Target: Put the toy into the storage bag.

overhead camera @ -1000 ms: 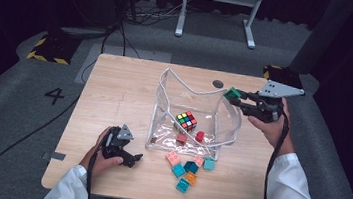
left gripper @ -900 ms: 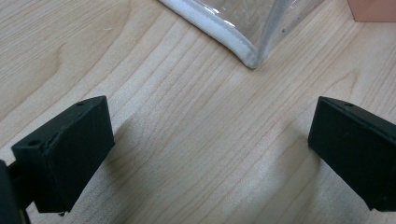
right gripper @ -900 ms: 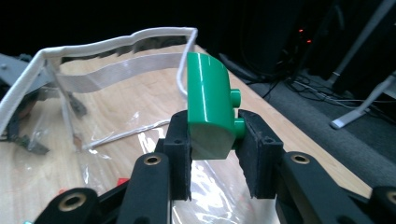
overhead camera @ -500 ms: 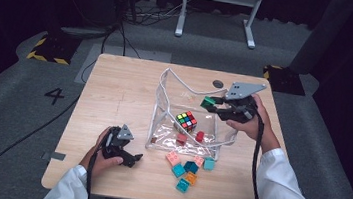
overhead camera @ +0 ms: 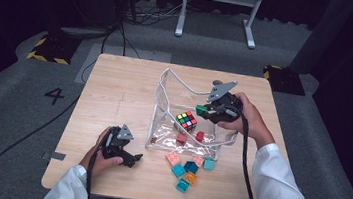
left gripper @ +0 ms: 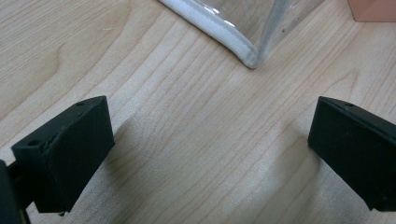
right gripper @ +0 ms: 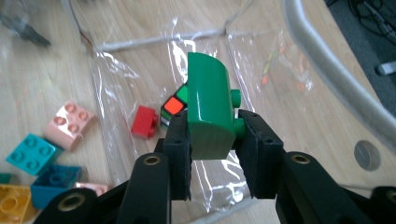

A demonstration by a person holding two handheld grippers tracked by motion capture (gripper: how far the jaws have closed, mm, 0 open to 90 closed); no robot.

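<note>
High view first: your right gripper (overhead camera: 205, 111) hangs over the open top of the clear bag (overhead camera: 163, 108) with its jaws clamped on the green block (overhead camera: 200, 110), so you are mid-delivery, I judge. Inside the bag lie the puzzle cube (overhead camera: 186, 121) and two red blocks (overhead camera: 199, 136), which counts as work done. Outside, just beside the bag's near edge, a cluster of loose blocks (overhead camera: 188, 168) in pink, teal and orange waits on the table (overhead camera: 115, 92); those are what is left, so you look less than halfway.

Right gripper view shows the green block (right gripper: 209, 106) pinched by its sides, above the bag's floor.

Your left gripper (overhead camera: 130, 158) rests on the table near the bag's corner (left gripper: 252, 59), jaws wide apart and holding nothing.
</note>
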